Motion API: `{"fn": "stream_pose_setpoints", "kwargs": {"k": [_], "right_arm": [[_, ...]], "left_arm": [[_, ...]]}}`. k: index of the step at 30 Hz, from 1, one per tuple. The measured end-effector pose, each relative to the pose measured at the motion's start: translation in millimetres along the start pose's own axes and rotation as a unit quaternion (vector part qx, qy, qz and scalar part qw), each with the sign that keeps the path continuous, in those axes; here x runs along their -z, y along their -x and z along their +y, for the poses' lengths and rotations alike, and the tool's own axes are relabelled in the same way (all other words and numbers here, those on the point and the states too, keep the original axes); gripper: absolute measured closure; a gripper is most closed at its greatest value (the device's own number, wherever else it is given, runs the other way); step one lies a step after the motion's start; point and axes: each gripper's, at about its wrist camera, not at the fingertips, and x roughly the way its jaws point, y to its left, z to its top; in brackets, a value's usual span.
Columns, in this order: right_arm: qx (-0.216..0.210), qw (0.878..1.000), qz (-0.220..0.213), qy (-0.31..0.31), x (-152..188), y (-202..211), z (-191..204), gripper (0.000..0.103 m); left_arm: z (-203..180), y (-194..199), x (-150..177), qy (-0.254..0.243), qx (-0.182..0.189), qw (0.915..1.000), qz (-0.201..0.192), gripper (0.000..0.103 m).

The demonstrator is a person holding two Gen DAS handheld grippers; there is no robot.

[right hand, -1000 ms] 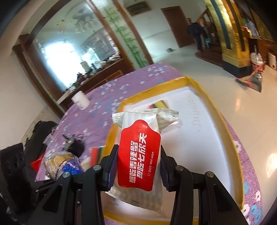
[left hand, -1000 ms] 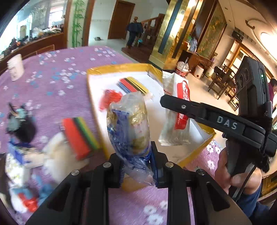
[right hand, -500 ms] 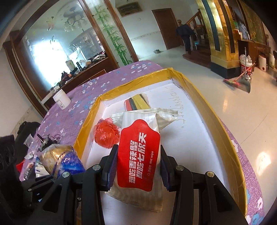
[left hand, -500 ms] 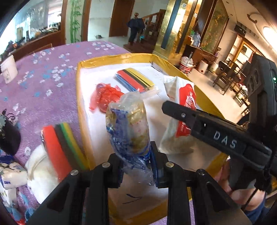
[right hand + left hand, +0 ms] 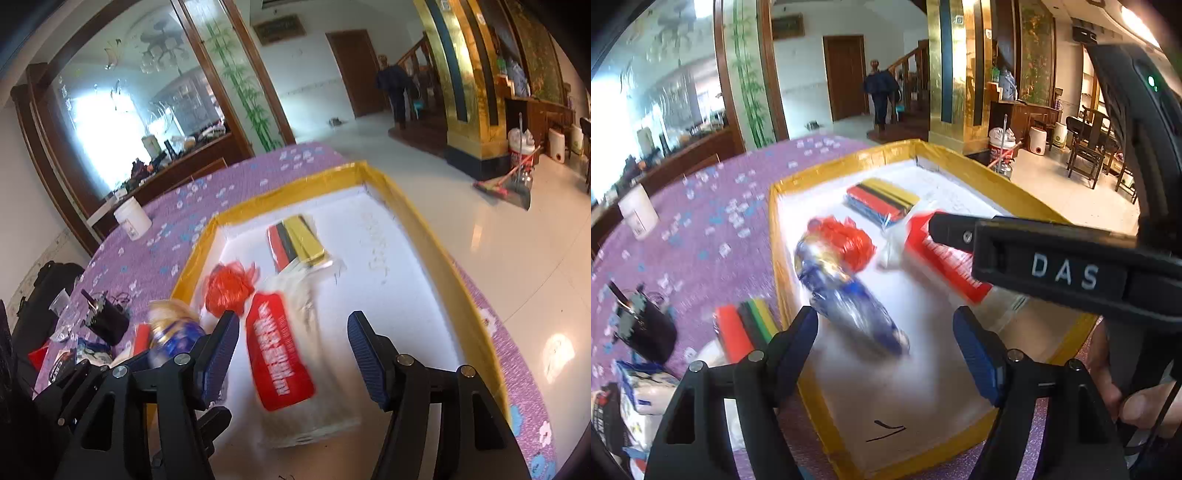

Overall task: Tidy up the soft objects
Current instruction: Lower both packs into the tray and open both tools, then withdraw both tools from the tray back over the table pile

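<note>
Both packets now dropped, blurred, onto tray [image 5: 783, 258]: blue-gold bag [image 5: 846, 291], red-labelled wipes [image 5: 284, 354]; fingers spread.

Black plastic left gripper [image 5: 884, 347] and right gripper [image 5: 291, 352] — blue ribbed pads [image 5: 975, 356], silver screws, white "DAS" lettering, a green light — gripped by a bare-skinned hand [image 5: 1137, 402].

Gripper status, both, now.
Left gripper: open, holding nothing; blue-gold packet loose over the tray.
Right gripper: open, holding nothing; wet wipes released.

Blue-gold pkt [image 5: 846, 295], red wipes pack [image 5: 280, 354], both blurred, over tray [image 5: 461, 284].
</note>
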Motion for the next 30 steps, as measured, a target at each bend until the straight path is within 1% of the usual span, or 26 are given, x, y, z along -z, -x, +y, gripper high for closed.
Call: {"fn": "stream_pose_setpoints", "kwargs": {"k": [2, 4, 6, 7, 8, 9, 11, 13, 15, 19, 28, 30], "right_arm": [[0.015, 0.999, -0.034, 0.014, -1.7, 11.8, 5.4, 0.037], [0.032, 0.996, -0.075, 0.028, -2.2, 26.6, 11.4, 0.033], [0.049, 0.991, -0.116, 0.041, -3.0, 40.1, 17.5, 0.025], [0.061, 0.987, -0.138, 0.048, -3.0, 47.3, 20.9, 0.023], [0.076, 0.982, -0.166, 0.057, -1.2, 56.1, 25.0, 0.017], [0.083, 0.978, -0.182, 0.063, -0.9, 61.7, 27.5, 0.011], [0.091, 0.972, -0.206, 0.073, 1.5, 70.6, 31.8, 0.009], [0.095, 0.969, -0.213, 0.082, 1.8, 72.9, 35.3, 0.009], [0.096, 0.969, -0.208, 0.088, 0.8, 71.4, 37.3, 0.009], [0.097, 0.971, -0.202, 0.083, -1.6, 69.2, 35.4, 0.009], [0.099, 0.972, -0.201, 0.076, -0.9, 69.9, 32.6, 0.008], [0.109, 0.968, -0.214, 0.077, 0.4, 71.8, 33.0, 0.008]], "left_arm": [[-3.3, 8.8, 0.8, -0.014, -0.02, 0.9993, -0.027, 0.028], [-6.6, 17.5, 1.3, -0.027, -0.044, 0.997, -0.058, 0.028], [-10.0, 28.8, 3.2, -0.041, -0.074, 0.9912, -0.101, 0.027], [-12.3, 36.4, 5.5, -0.05, -0.096, 0.9852, -0.133, 0.024], [-13.6, 40.1, 6.3, -0.055, -0.109, 0.9812, -0.15, 0.022], [-15.3, 46.5, 8.0, -0.06, -0.124, 0.9751, -0.173, 0.016], [-17.7, 59.3, 13.9, -0.066, -0.138, 0.9635, -0.22, 0.011], [-16.2, 68.4, 17.0, -0.064, -0.142, 0.955, -0.253, 0.01], [-12.2, 73.8, 18.2, -0.055, -0.144, 0.9491, -0.274, 0.009], [-7.5, 75.3, 16.1, -0.042, -0.152, 0.9453, -0.285, 0.009], [-6.6, 73.6, 14.2, -0.035, -0.158, 0.946, -0.281, 0.007], [-3.8, 72.9, 13.9, -0.031, -0.161, 0.9462, -0.279, 0.007]]}}
